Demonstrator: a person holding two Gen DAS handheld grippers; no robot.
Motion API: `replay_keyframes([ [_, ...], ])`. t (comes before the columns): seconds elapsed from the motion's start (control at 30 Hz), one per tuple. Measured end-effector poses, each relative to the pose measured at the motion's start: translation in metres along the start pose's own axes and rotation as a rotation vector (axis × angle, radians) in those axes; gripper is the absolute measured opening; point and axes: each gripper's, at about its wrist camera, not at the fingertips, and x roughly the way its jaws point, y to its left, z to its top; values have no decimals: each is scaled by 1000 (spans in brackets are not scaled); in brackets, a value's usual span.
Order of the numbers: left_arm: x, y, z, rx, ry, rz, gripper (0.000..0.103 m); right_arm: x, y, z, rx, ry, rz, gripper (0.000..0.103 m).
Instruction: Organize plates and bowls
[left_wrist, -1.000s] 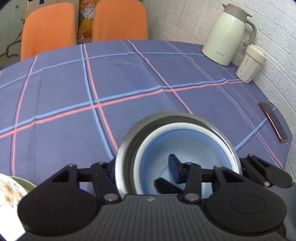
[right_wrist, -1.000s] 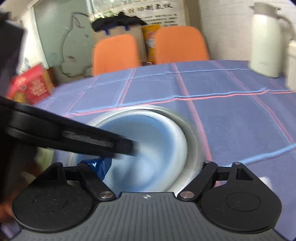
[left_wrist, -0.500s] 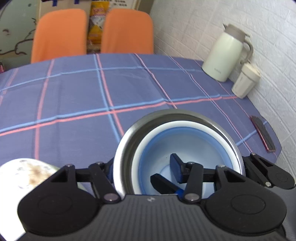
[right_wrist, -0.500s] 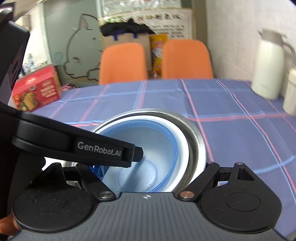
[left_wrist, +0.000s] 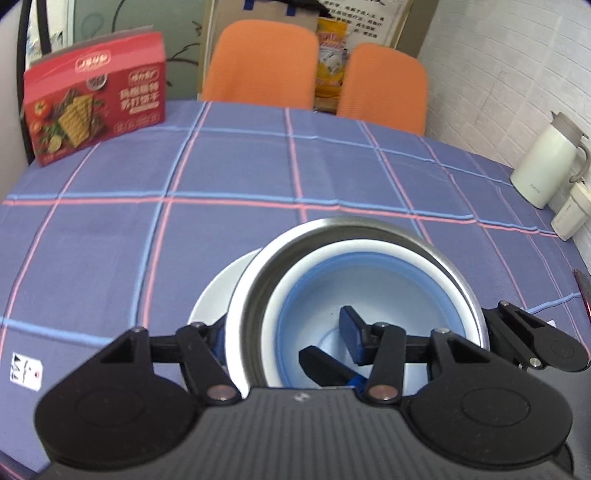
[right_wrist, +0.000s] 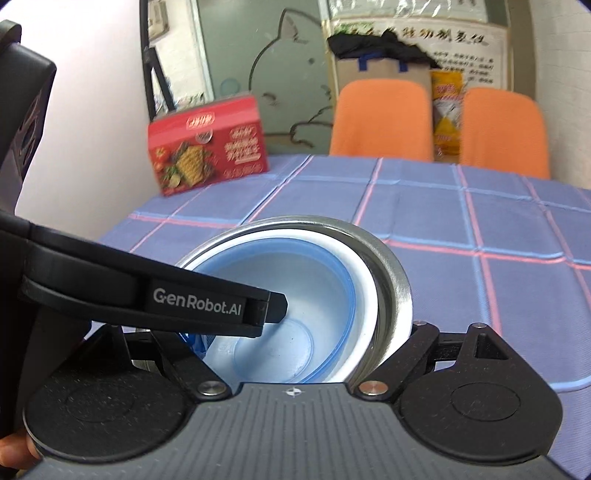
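Your left tongs (left_wrist: 291, 332) are clenched on the near-left rim of the steel bowl (left_wrist: 332, 229), which has a blue plastic bowl (left_wrist: 369, 295) nested inside. Your right tongs (right_wrist: 303, 343) straddle the rim on the opposite side; whether they pinch it, you cannot tell. The white plate (left_wrist: 221, 291) lies directly beneath and slightly left on the surface (left_wrist: 184, 240), so lower with a small leftward shift.

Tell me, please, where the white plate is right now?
In the left wrist view, the white plate lies on the checked tablecloth, showing at the lower left of the steel bowl that holds the blue bowl.
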Motion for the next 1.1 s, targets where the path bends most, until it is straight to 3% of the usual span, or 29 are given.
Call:
replay_keyframes([
  [0.2,13,7,-5,0,14,-15,49,10,2,-8,18,45,-10,74],
  [0.37,14,7,-4,9,-3,-25,54,18,2,-9,18,49,1,74],
  [0.43,12,9,-3,-4,-17,-33,76,18,2,-10,9,49,1,73],
  [0.6,2,10,2,8,-83,2,78,17,-1,-8,34,52,14,73],
  [0.77,-11,13,6,-6,-134,18,81,2,-12,-6,97,-4,-9,73],
  [0.83,-14,13,7,-11,-147,24,94,0,-13,-4,110,-9,-8,73],
  [1.1,-38,-2,-3,20,-225,83,98,-28,-24,-4,141,-127,-62,73],
])
